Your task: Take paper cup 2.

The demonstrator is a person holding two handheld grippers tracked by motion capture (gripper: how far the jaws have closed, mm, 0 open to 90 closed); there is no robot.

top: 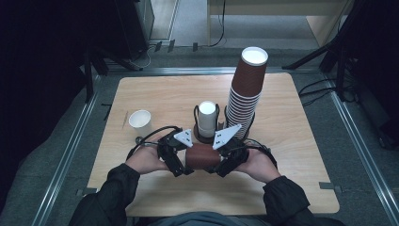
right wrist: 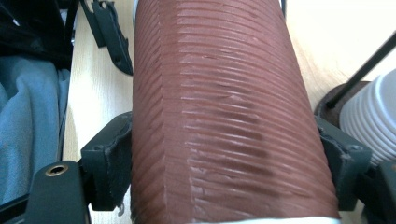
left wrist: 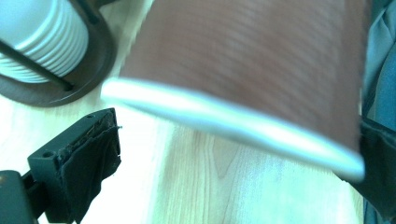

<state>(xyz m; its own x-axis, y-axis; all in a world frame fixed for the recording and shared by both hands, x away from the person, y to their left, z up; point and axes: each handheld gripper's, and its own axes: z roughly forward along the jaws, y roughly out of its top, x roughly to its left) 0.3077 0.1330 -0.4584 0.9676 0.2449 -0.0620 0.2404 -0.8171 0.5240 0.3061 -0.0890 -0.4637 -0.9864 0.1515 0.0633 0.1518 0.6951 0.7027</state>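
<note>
A brown ribbed paper cup point(top: 203, 157) lies on its side just above the wooden table point(top: 291, 188), held between the two hands. My right gripper point(top: 222, 165) is shut on it; in the right gripper view both pads press the cup's point(right wrist: 224, 116) sides, with the right gripper point(right wrist: 226, 154) around the end nearest the camera. My left gripper point(top: 184, 165) stands open at the other end. In the left gripper view the cup's white rim point(left wrist: 233, 126) passes between the wide-apart jaws of the left gripper point(left wrist: 238, 137), and the left pad point(left wrist: 93, 154) is apart from it.
A tall stack of brown cups point(top: 247, 89) stands behind the hands in a dark wire holder. Beside it, white cups point(top: 207, 117) sit in a second holder, close to the grippers. A single white cup point(top: 140, 120) stands at the left. Table edges lie near my forearms.
</note>
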